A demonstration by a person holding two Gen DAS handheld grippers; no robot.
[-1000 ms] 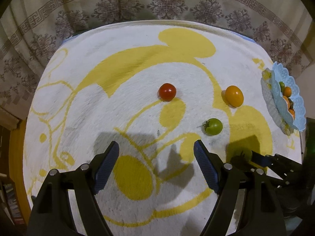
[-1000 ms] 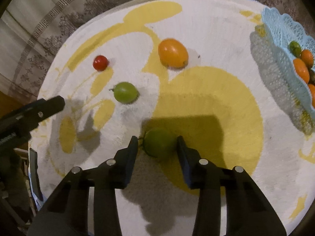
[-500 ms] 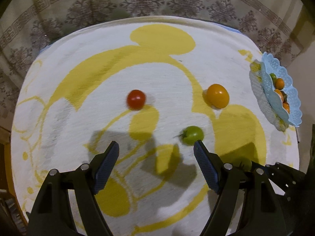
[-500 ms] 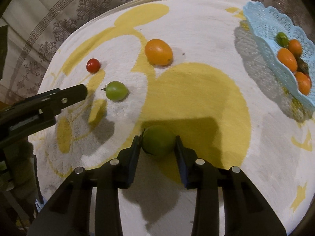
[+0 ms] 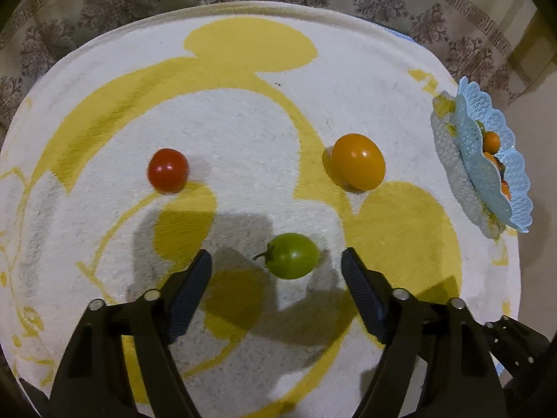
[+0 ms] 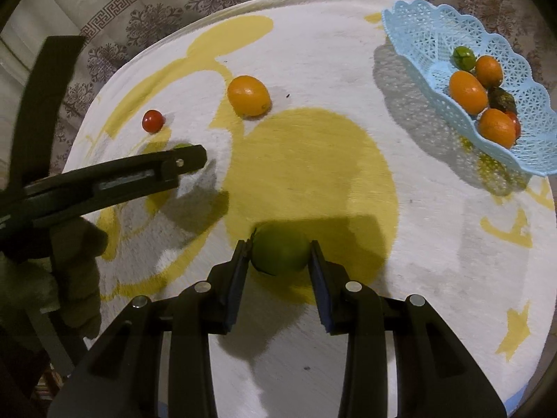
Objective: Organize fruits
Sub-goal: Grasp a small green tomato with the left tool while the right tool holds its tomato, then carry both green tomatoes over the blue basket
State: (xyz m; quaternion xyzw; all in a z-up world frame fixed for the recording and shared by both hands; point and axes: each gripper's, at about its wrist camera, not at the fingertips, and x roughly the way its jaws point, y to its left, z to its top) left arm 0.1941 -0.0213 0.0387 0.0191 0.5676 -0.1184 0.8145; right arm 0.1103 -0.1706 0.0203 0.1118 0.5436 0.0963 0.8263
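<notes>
1. Several fruits, orange, green and red, already lie in the blue lattice basket [image 6: 515,69] at the far right.
2. Four remain out on the white-and-yellow mat [image 5: 243,104].
3. Right gripper [image 6: 278,268] is clamped on a green fruit [image 6: 280,250], near centre; judged ready to carry.
4. Left gripper [image 5: 276,271] is closing around a green tomato [image 5: 294,256], pads not yet touching.
5. Untouched: red tomato [image 5: 168,170] far left, orange fruit [image 5: 358,161] far centre.

Wide bare cloth [image 6: 400,244] is left between the right tool [image 6: 278,254] and the basket [image 6: 435,35], so that way is not blocked. The left tool [image 6: 188,160] is stretched across the left side. The orange fruit [image 6: 249,95] is set well behind.
</notes>
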